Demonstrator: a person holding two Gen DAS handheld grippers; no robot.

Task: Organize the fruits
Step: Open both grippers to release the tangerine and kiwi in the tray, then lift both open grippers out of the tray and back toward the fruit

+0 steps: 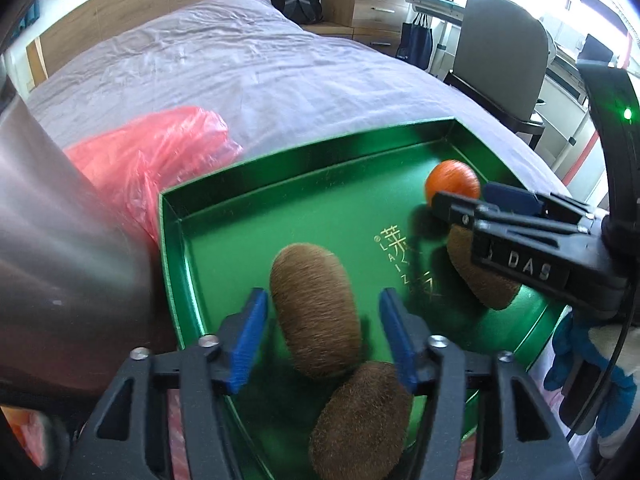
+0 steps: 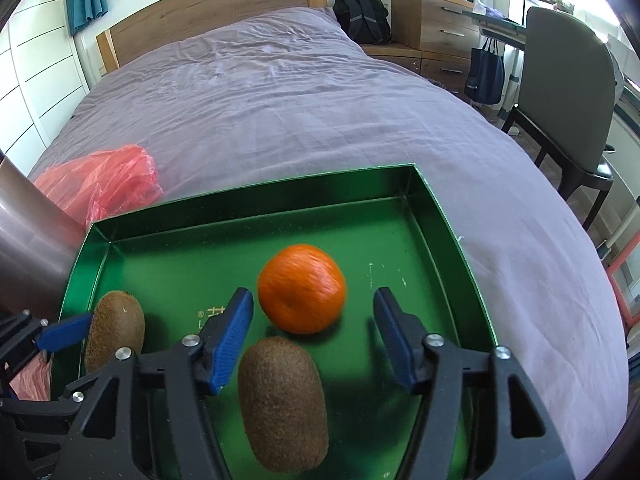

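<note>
fruits lie in a shallow green tray [image 2: 448,216] that sits on a bed covered with a wrinkled purple sheet [image 2: 280,100]. an orange mandarin [image 2: 302,288] rests near the middle of the tray floor, and in the right wrist view a brown kiwi [image 2: 282,402] lies just below it, close but not clearly touching. the right gripper [image 2: 314,336] hangs over them with its blue-padded jaws spread wide; the mandarin sits just beyond the pad tips, near the left pad [image 2: 232,336], and the pads press on nothing. another kiwi [image 2: 114,330] lies at the tray's left side, with the tip of the left gripper's blue pad right beside it. in the left wrist view the left gripper [image 1: 326,338] stands partly apart, its pads either side of that kiwi [image 1: 316,308] with a small gap showing on each side, so it grips nothing. a third kiwi [image 1: 362,420] lies just below, touching or nearly touching the first, low between the gripper's arms. a further kiwi [image 1: 482,276] is partly hidden behind the right gripper's black frame, with the mandarin [image 1: 452,184] beyond it near the tray's far corner. a crumpled red plastic bag [image 2: 100,184] lies on the sheet just beside the tray's left far corner. a chair [image 2: 568,92] stands off to the right of the bed.
</note>
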